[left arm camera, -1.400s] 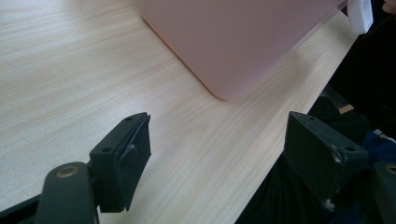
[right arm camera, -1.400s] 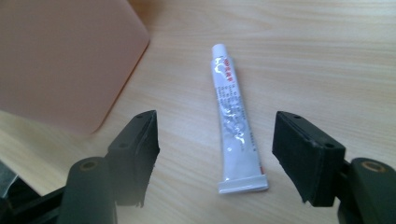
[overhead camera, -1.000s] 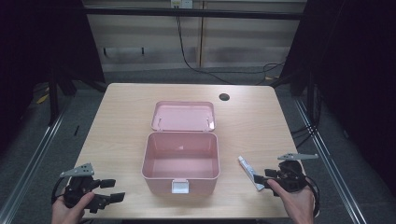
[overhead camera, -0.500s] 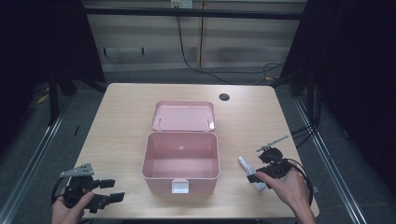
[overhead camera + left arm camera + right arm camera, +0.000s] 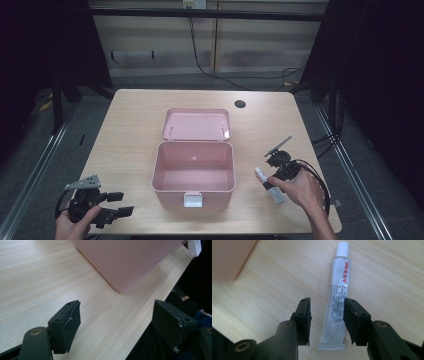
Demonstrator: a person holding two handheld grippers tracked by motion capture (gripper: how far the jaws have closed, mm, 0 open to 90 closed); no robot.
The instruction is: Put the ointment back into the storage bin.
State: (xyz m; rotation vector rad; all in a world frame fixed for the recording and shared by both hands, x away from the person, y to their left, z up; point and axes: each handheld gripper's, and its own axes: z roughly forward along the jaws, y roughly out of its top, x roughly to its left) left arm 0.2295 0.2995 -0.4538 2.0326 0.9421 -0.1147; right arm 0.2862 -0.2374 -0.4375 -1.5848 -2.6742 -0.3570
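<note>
Ointment tube (image 5: pixel 336 302) lies flat on the wood-grain counter (image 5: pixel 387 277), just right of the open pink plastic storage box (image 5: pixel 193 172), white cap pointing away. Right hand-held gripper (image 5: pixel 327 320) straddles its lower body; jaws have just been closing, pads not yet pressing. Likely light, soft-walled, glossy and a bit slippery: pinch mid-body near the crimped flat end, gently. Left hand-held gripper (image 5: pixel 120 322) spread wide, empty, by the box's smooth rounded corner.

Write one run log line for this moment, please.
right tool: closing around tube, not gripping | left tool: open, idle | pink box: open
</note>
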